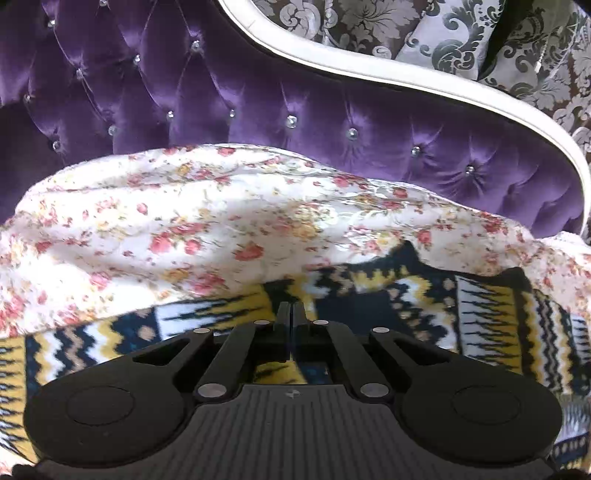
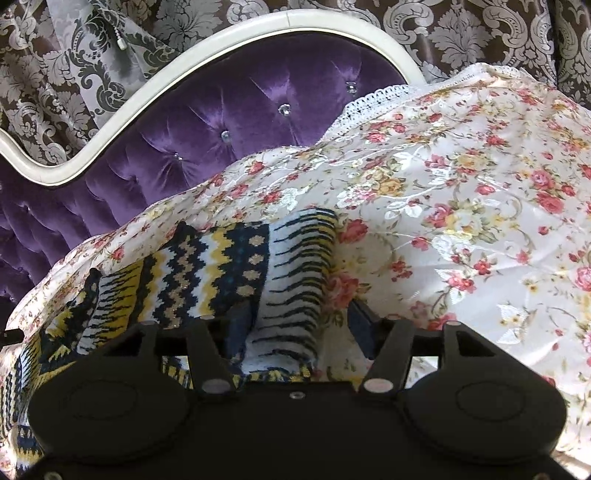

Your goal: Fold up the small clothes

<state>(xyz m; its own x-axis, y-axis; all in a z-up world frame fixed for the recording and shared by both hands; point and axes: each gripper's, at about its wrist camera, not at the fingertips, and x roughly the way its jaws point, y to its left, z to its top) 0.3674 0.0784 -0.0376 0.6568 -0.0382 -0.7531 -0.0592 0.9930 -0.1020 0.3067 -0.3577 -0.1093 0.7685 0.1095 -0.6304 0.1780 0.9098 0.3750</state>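
Note:
A small knitted garment (image 1: 373, 306) with a navy, yellow and white zigzag pattern lies on a floral bedspread (image 1: 155, 221). My left gripper (image 1: 291, 314) is shut, its fingertips pressed together right at the garment's upper edge, where a yellow band runs into them. In the right wrist view a striped end of the same garment (image 2: 291, 280) rises between the two fingers of my right gripper (image 2: 299, 326). That gripper is open: the left finger (image 2: 240, 325) is beside the cloth, and a gap shows before the right one.
A purple tufted headboard (image 1: 258, 96) with a white curved frame (image 1: 424, 85) stands behind the bedspread (image 2: 461, 206). Brown damask curtains (image 2: 461, 26) hang beyond it. The bedspread bulges up to the right of the garment, with a lace trim (image 2: 373, 98) at its top.

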